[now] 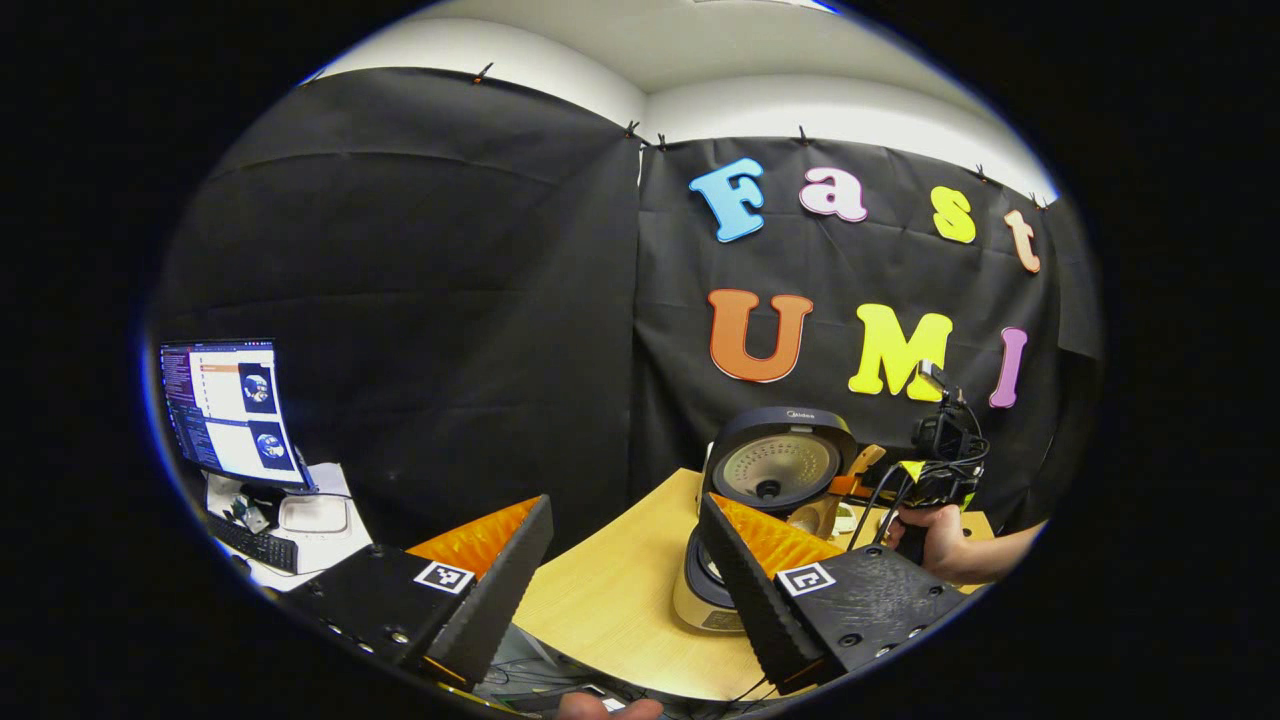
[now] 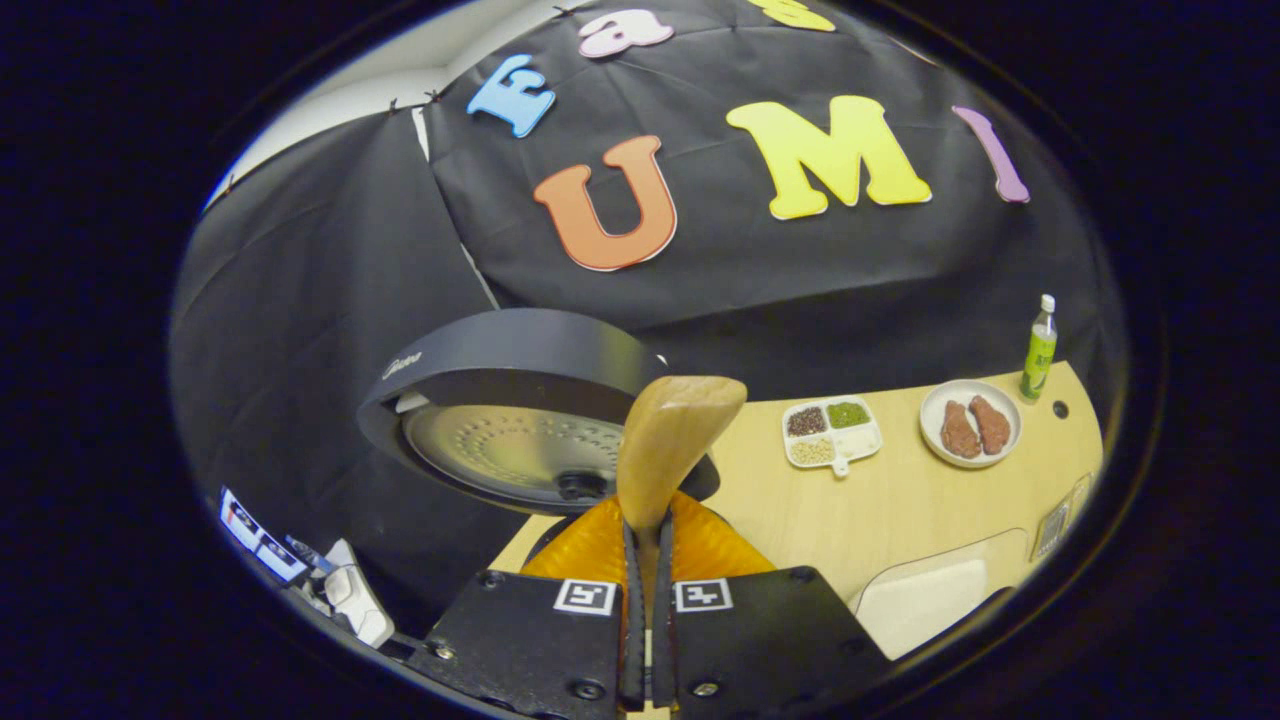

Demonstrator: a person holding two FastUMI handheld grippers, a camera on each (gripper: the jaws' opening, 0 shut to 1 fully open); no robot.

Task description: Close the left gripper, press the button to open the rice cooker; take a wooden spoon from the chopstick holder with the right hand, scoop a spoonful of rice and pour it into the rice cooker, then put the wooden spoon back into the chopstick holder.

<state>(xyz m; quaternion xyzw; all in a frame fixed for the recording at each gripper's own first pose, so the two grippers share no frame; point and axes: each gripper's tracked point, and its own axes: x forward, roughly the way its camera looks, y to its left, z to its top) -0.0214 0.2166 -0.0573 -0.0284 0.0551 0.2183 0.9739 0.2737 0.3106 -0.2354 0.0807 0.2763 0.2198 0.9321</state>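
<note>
The table (image 2: 900,510) is seen with the rice cooker (image 1: 770,470) standing lid-up; its pot is hidden, so its contents cannot be told. In the right gripper view, a divided tray (image 2: 832,432) is shown holding grains, a plate (image 2: 968,424) two brown pieces. The wooden spoon (image 2: 672,440) is clamped upright in the right gripper (image 2: 648,600). The left gripper (image 1: 625,560) is held spread apart before the cooker.

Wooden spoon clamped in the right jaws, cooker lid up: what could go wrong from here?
1. The wooden spoon is pinched low on its handle, bowl high above the right gripper; it may pivot or slip and spill.
2. The raised lid sits close beside the spoon; a swing could knock it.
3. The divided tray is small, so scooping may scatter grains.
</note>
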